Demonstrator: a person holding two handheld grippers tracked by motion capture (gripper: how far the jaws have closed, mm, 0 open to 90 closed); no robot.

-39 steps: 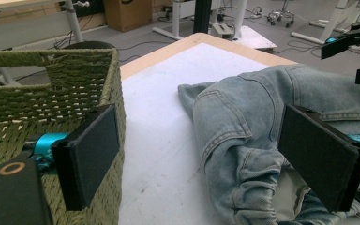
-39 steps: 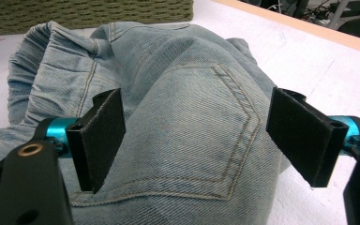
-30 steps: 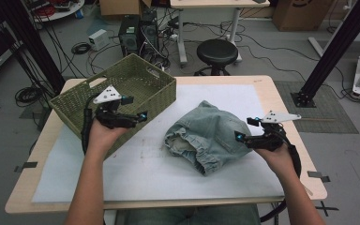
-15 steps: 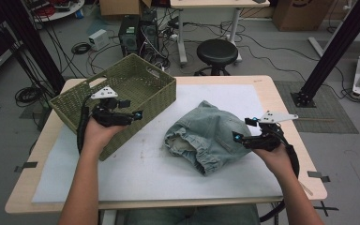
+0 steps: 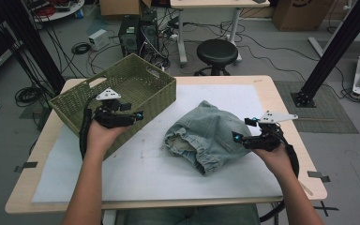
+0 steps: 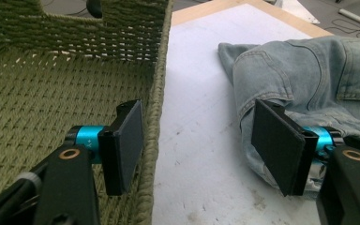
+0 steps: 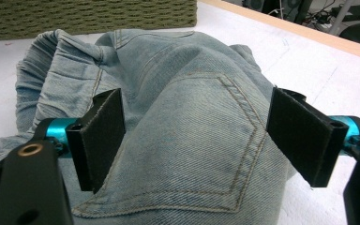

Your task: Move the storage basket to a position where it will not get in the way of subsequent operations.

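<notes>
The left hand-held gripper (image 5: 138,115) hangs over the near right wall of the green woven basket (image 5: 75,101), one jaw inside the wall and the other outside above the white mat (image 5: 168,173). Its jaws have just been closing, yet they are apart with only the basket's rim (image 6: 157,108) between them, and the pads do not press on it. The basket sits at the far left of the surface (image 5: 286,112), turned at an angle, its left corner close to the wooden edge.

The crumpled blue jeans (image 5: 206,133) lie in the middle of the mat, a little right of centre and well apart from the basket, with a bare strip of mat between the two. The right hand-held gripper (image 5: 238,137) is at the jeans' right side; in the right gripper view its jaws stand wide, a raised fold of denim with a stitched back pocket (image 7: 201,154) swelling up between them. The left pad lies close against the cloth, though I cannot tell that it touches, and the right pad stands clear, so nothing is clamped.

There is open mat in front of the jeans toward the person, and behind them up to the far edge. To the right, the mat ends just beyond the right hand.

I can read no brand or label on the jeans or basket; a small mark on the left gripper's blue fitting is too small to make out.
</notes>
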